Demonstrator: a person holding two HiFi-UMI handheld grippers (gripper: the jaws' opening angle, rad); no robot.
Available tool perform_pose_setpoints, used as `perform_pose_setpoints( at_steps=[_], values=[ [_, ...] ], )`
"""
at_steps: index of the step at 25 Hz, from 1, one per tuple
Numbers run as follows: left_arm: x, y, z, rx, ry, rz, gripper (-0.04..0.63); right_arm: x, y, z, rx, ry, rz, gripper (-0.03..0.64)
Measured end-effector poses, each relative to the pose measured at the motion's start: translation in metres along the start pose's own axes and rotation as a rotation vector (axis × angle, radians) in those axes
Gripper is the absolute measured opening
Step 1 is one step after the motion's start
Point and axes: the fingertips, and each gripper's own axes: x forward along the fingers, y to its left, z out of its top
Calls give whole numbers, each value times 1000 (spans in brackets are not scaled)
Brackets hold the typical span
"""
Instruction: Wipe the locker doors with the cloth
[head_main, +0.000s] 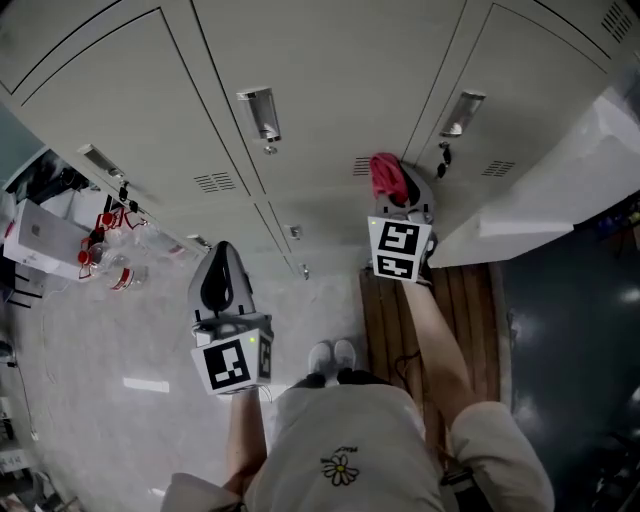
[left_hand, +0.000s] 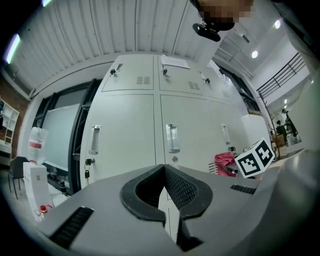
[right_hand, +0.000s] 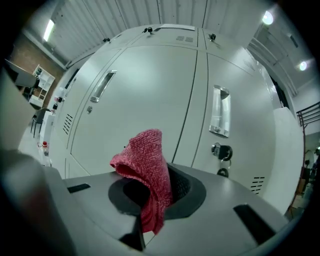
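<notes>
The right gripper (right_hand: 156, 186) is clamped on a crumpled red knitted cloth (right_hand: 145, 160). The cloth bulges out past the jaws and hides their tips. Just ahead stands a pale grey metal locker door (right_hand: 145, 90); whether the cloth touches it is unclear. The left gripper (left_hand: 164, 175), held farther back from the doors, has its jaws pressed together with nothing between them.

The cloth (right_hand: 146, 167) is pinkish-red, the locker doors (right_hand: 142, 95) pale grey, the marker cube (head_main: 400, 251) black-and-white squares.
</notes>
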Motion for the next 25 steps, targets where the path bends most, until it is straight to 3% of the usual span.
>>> perform_pose_setpoints(
  at_steps=[7,17,21,25],
  values=[
    [11,-16,5,6,-26,-55,16,-1,-30,-20,34,55,-62,29],
    [12,-15,13,8,-45,-60,17,-2,-39,-28,49,87,-83,29],
    [8,-15,17,13,-52,-59,16,-8,-40,-17,62,83,-83,29],
    [4,-19,23,23,-58,-59,17,-32,-28,14,67,5,-46,29]
  ],
)
